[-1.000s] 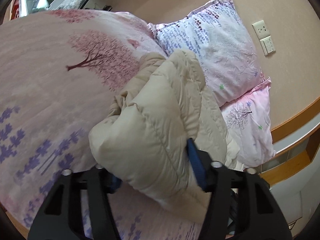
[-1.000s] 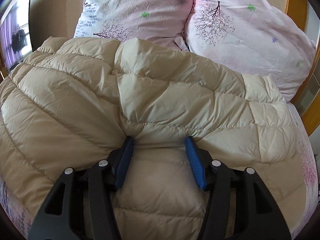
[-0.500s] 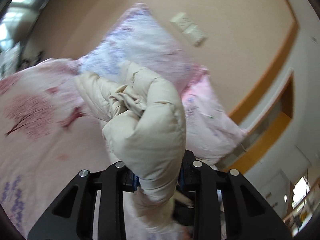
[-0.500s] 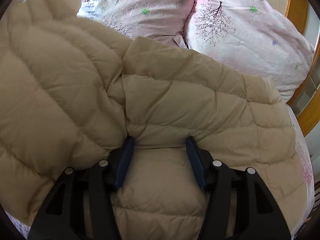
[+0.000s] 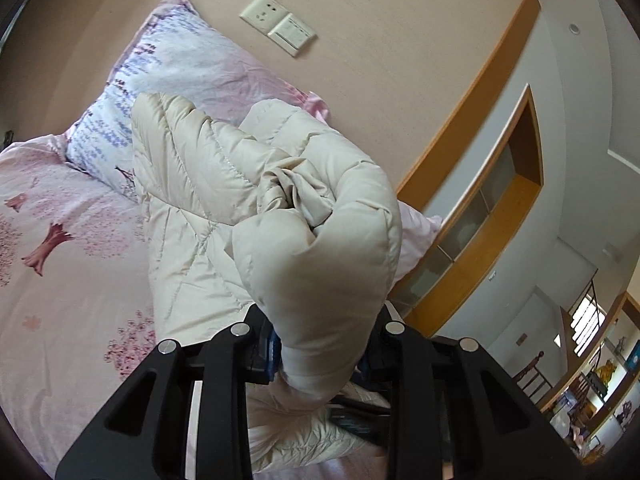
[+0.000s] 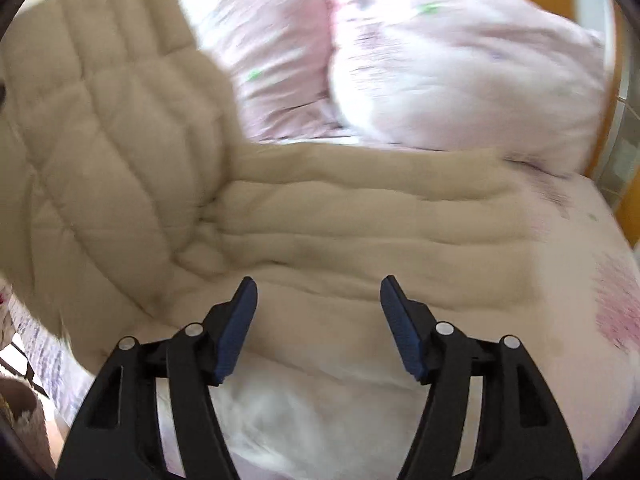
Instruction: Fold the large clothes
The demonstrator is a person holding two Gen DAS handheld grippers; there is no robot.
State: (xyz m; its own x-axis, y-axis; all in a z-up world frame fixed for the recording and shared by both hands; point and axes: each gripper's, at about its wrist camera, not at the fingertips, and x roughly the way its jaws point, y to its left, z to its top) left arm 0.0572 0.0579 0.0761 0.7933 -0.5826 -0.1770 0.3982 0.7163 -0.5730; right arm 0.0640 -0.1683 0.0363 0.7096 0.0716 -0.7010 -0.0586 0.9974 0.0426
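Clamped hard in the left gripper [image 5: 320, 354]: a fat roll of the cream quilted down jacket [image 5: 256, 200], bunched and lifted clear of the bed with the pink tree-print sheet [image 5: 60, 280], the rest of the garment trailing down toward the head end. Narrow jaws there, padding squeezed between the blue pads and bulging out above them. Over in the right wrist view, blurred by motion: the right gripper [image 6: 318, 322] with jaws opening, fairly wide apart, nothing pinched between the pads, just hovering over the jacket's flat panel spread across the bed. Behind it, two pink floral pillows [image 6: 460, 80] against the headboard end, the jacket's far edge just beside them. Handling, by the look of it: very light, very soft, springy with trapped air, shell fabric shiny and probably slippery. Likely to puff back open after each fold, so pressing flat needed. Thin pinches of shell alone apt to slide out; better a deep bite across a stitched seam or hem, where the quilting lines give the pads something to catch. For the right side, a good spot probably the near hem or a side seam of the flat panel, matching the raised bundle on the left.
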